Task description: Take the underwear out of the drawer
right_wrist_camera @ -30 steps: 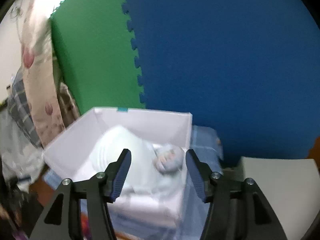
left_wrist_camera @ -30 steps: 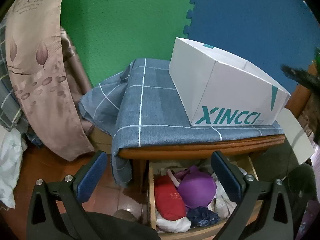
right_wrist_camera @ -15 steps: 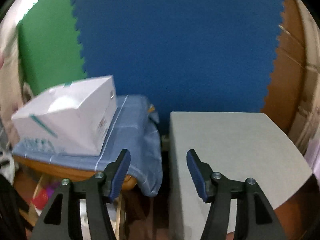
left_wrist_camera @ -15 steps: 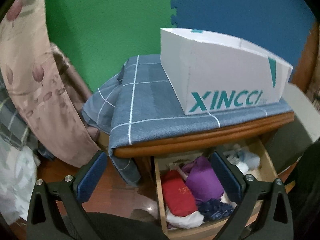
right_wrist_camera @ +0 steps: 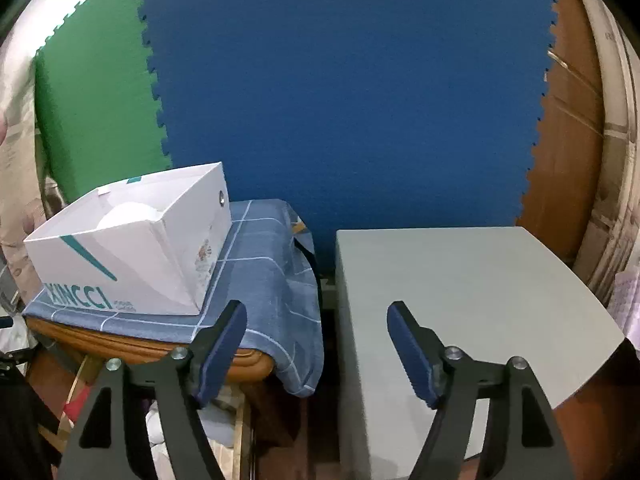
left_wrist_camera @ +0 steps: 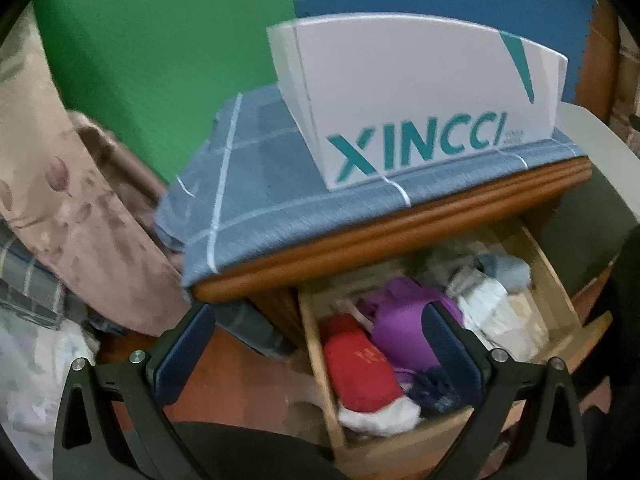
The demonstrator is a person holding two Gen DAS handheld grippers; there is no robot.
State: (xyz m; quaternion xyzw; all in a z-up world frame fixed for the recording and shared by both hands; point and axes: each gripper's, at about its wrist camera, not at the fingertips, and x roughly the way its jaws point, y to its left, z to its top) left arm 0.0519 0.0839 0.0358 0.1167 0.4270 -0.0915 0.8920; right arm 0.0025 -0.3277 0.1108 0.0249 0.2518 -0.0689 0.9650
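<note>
Hovering above the open wooden drawer [left_wrist_camera: 560, 300], the left claw [left_wrist_camera: 316, 356] stood wide open and empty, framing the heap of underwear: a red folded piece [left_wrist_camera: 356, 368] lay lengthwise from drawer front to back, beside a purple garment [left_wrist_camera: 400, 332] at the drawer's middle. The right claw [right_wrist_camera: 316, 354], empty, was opening over the gap between the blue checked cloth [right_wrist_camera: 264, 264] and a grey counter [right_wrist_camera: 460, 288].

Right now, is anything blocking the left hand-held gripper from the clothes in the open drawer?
Nothing visible does. The left hand-held gripper hangs open above the drawer; the red garment and purple bra lie uncovered, clear of the overhanging wooden tabletop.
</note>
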